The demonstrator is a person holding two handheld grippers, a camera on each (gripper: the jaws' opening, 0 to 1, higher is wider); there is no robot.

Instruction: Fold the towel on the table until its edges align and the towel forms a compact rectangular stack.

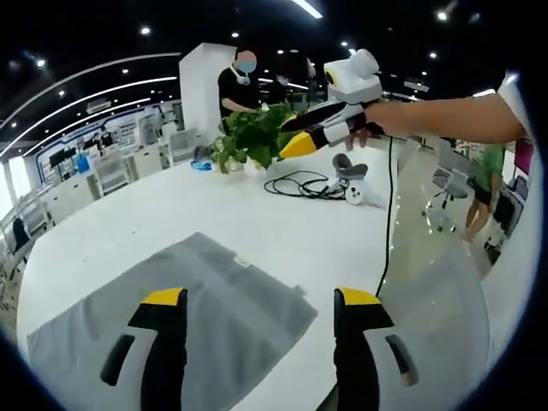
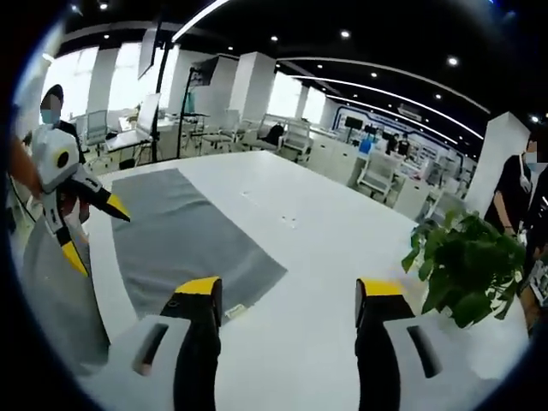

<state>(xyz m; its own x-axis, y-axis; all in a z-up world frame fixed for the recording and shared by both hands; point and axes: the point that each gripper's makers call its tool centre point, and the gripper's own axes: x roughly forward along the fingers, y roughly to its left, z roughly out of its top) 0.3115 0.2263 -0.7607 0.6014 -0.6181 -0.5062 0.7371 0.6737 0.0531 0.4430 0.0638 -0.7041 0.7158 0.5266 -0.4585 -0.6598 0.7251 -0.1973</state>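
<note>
Your left gripper [image 1: 261, 297] is hovering with its fingers [image 1: 164, 301] spread wide apart, nothing between them, rising from the bottom of the left gripper view. Just beyond and beneath them the grey towel [image 1: 205, 312] is lying flat and unfolded on the white surface [image 1: 257, 210], filling the lower left of that frame, with one corner pointing toward the lower centre.

Your right gripper [image 2: 291, 291] is also holding its fingers [image 2: 199, 291] well apart and empty at the bottom of the right gripper view. There the towel [image 2: 184, 231] is spreading across the left half of the frame, its near corner lying just beside the left finger, and the bare surface [image 2: 334, 231] is stretching away on the right.

In the left gripper view, your right gripper [image 1: 300, 144] is showing at the upper centre, raised well above the surface; your hand [image 1: 364, 128] is wrapping its handle and your bare forearm is reaching in level from the right edge. In the right gripper view, your left gripper [image 2: 98, 227] is showing at the left edge, its fingers parted and pointing down toward the towel's far side.

A potted plant [image 1: 253, 137] is standing at the far end of the surface, with a coiled black cable [image 1: 300, 184] near it. A person in black [image 1: 235, 86] is standing behind the plant.
</note>
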